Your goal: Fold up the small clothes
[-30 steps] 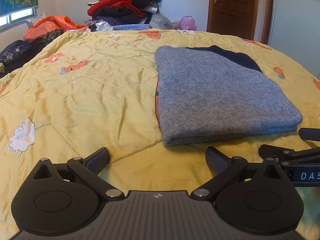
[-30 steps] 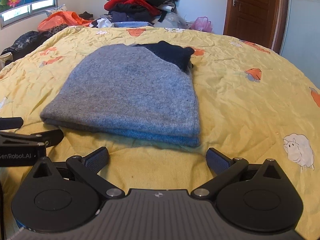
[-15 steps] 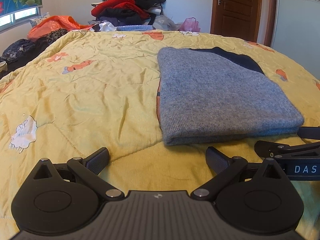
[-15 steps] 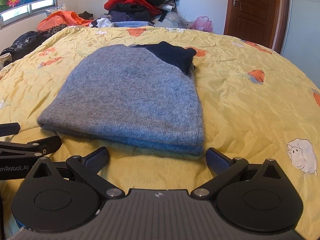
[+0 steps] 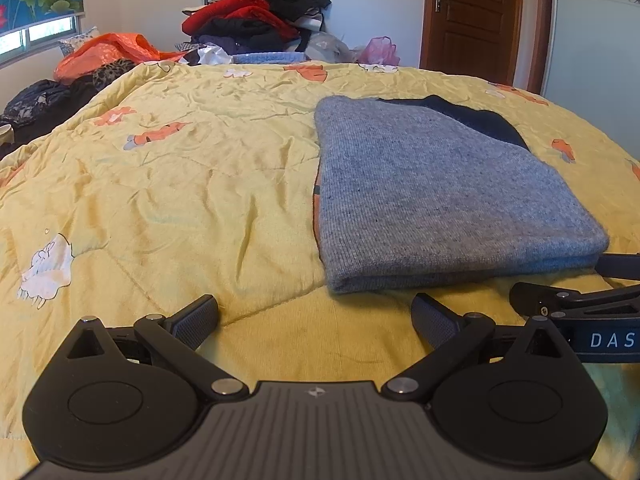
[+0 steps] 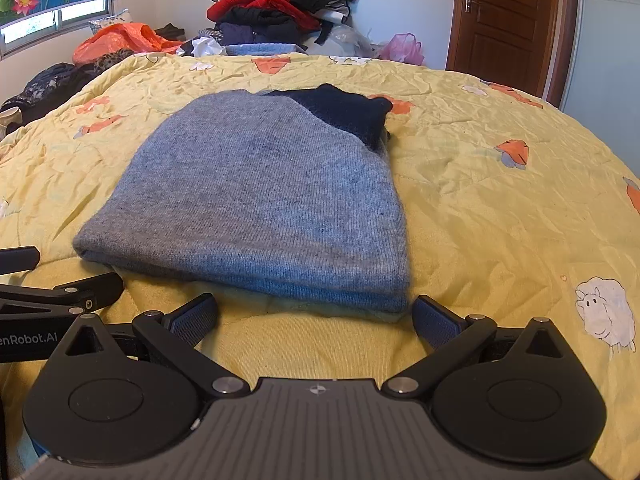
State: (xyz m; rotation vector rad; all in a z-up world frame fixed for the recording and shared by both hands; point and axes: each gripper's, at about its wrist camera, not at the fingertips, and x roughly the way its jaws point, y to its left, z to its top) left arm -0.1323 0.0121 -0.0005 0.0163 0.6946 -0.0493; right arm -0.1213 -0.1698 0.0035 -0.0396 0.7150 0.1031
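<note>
Grey sweater [image 5: 440,196] lies folded into a compact rectangle on the yellow quilt [image 5: 180,184] that covers the bed, nearer the right half as the left wrist view has it. A dark navy part [image 6: 344,114] shows at its far end — collar or sleeve, cannot tell which. Near edge shows stacked layers, so it appears to have been doubled over at least once.

Left gripper [image 5: 316,314]: jaws apart, nothing between them, hovering low over bare quilt just short of the sweater's near left corner. Right gripper [image 6: 316,314]: jaws apart as well, empty, just short of the near edge at the right corner. Each gripper shows in the other's view at the side, so the two sit close together, flanking the near edge.

Judgement: this placement suits either a last fold — each gripper taking one near corner and carrying it to the far end — or lifting the finished piece away. From the pictures alone I cannot tell which. The fold looks tidy and square; this garment is at or near done.

Pile of unsorted clothes [image 5: 256,12] heaped beyond the far edge of the bed, an orange bag [image 5: 108,50] to its left. More work likely waits there.

Risk: thick knit — a shallow pinch may catch only the top layer and open the fold.
</note>
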